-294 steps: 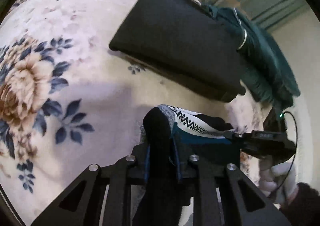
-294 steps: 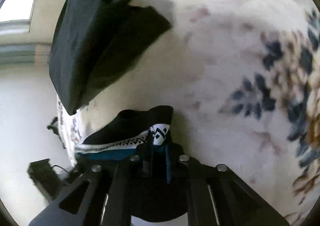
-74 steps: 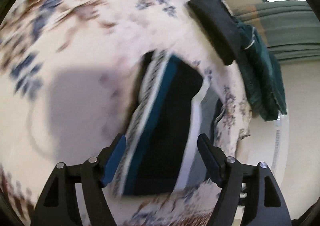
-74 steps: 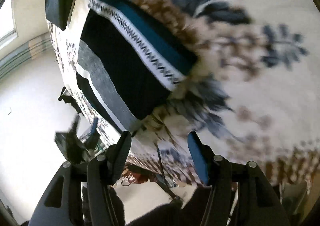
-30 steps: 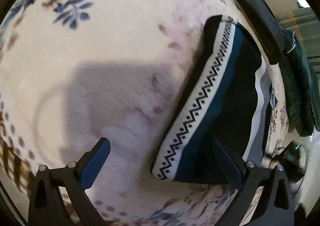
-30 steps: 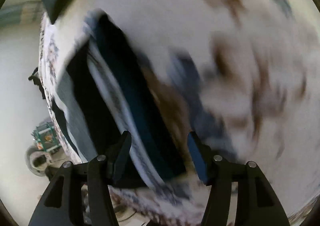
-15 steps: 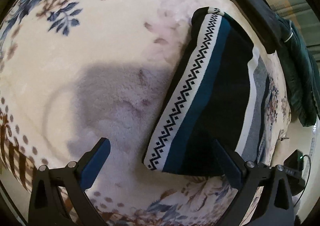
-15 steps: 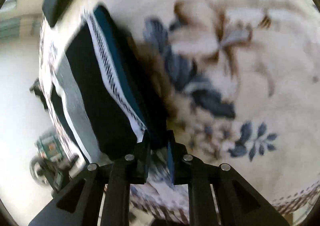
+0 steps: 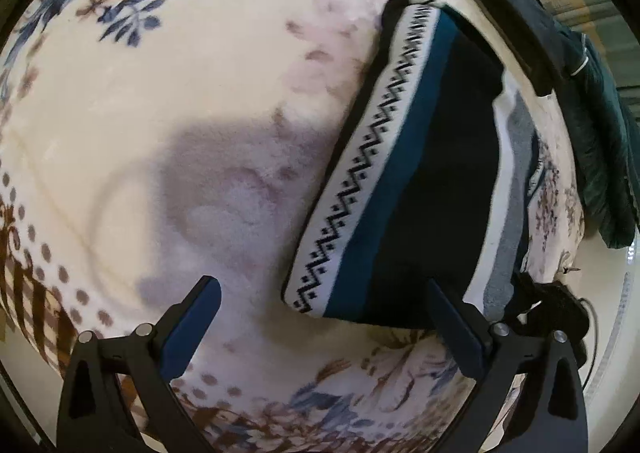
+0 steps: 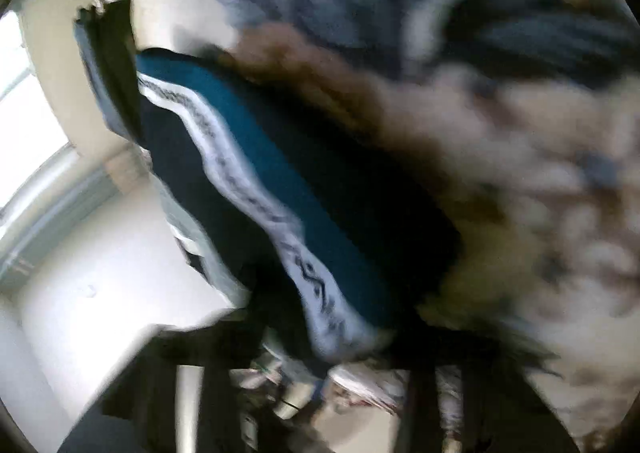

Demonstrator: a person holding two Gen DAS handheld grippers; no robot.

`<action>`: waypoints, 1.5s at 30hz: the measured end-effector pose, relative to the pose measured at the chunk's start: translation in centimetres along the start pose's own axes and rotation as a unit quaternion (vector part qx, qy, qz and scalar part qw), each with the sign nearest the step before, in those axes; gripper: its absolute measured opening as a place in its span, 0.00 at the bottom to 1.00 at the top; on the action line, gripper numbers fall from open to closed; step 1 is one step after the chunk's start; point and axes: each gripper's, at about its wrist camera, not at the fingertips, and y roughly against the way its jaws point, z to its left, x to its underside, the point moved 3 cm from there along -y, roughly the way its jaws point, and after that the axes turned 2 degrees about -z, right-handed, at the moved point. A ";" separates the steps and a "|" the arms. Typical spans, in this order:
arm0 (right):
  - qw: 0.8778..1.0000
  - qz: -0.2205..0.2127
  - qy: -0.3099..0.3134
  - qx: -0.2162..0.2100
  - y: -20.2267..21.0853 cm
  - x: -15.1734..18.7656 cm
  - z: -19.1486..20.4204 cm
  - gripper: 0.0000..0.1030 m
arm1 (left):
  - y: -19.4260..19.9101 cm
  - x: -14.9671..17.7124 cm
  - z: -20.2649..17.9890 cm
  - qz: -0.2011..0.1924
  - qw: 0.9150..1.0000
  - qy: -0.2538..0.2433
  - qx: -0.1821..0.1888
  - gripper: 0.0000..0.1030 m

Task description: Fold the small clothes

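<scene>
A folded dark garment (image 9: pixel 420 173) with a white zigzag band, a teal stripe and grey and white stripes lies on the floral blanket (image 9: pixel 180 93). My left gripper (image 9: pixel 324 325) is open and empty, just above the blanket in front of the garment's near end. The right wrist view is heavily blurred; the garment (image 10: pixel 280 193) fills its middle and reaches down to my right gripper (image 10: pixel 344 349), which looks closed on its near edge.
A folded black cloth (image 9: pixel 508 9) lies beyond the garment, with a dark green garment (image 9: pixel 600 133) behind it. The bed edge runs along the right and bottom. A dark device with a cable (image 9: pixel 556 305) sits off the edge.
The right gripper shut on the garment's edge about half a second ago and is now moving fast, so its view is blurred. The left gripper stays open and has drifted slightly closer.
</scene>
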 end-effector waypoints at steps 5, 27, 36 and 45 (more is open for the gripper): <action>0.979 -0.038 0.185 0.070 2.1 2.1 5.2 0.15 | 0.1 -0.3 -0.9 -0.007 1.000 -0.009 0.002 1.00; 0.938 0.004 0.313 0.150 2.8 -14.6 13.7 0.58 | -5.8 -16.8 -4.3 -0.062 0.993 -0.001 0.100 0.47; 0.944 0.017 0.293 0.152 -1.1 -17.2 15.8 0.58 | -4.0 -19.8 -2.1 -0.081 0.982 0.067 0.157 0.25; 0.940 0.087 0.296 0.148 -1.5 -16.0 14.3 0.70 | -4.5 -14.4 -2.7 -0.040 0.986 0.017 0.162 0.62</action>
